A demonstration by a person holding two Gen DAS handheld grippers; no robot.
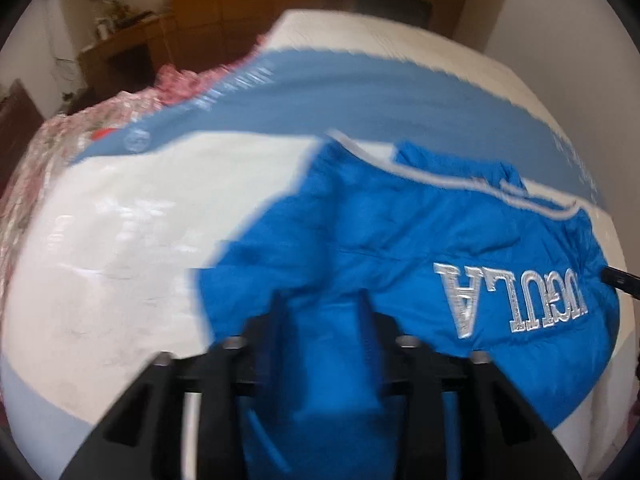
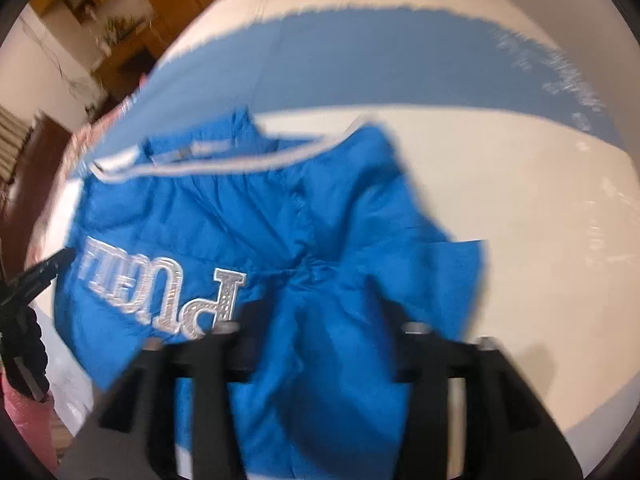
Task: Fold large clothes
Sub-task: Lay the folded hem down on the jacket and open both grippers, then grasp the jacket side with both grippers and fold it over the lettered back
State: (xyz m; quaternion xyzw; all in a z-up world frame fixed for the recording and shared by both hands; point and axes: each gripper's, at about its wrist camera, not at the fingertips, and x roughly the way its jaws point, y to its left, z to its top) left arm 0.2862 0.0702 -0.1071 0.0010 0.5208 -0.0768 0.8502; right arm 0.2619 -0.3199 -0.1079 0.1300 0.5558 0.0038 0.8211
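A bright blue padded jacket (image 1: 400, 240) with silver embroidered letters and a white-trimmed collar lies on a bed. My left gripper (image 1: 324, 312) is shut on a fold of the jacket's blue fabric, which bunches between its fingers. My right gripper (image 2: 316, 312) is shut on another fold of the same jacket (image 2: 248, 208). Each gripper's tip shows at the edge of the other's view: the right one in the left wrist view (image 1: 620, 280), the left one in the right wrist view (image 2: 44, 272). Both views are motion-blurred.
The bed carries a white and light-blue striped cover (image 1: 120, 220), also seen in the right wrist view (image 2: 520, 200). Pink floral bedding (image 1: 60, 140) lies at the bed's left side. Wooden furniture (image 1: 132, 44) and a wooden door stand behind.
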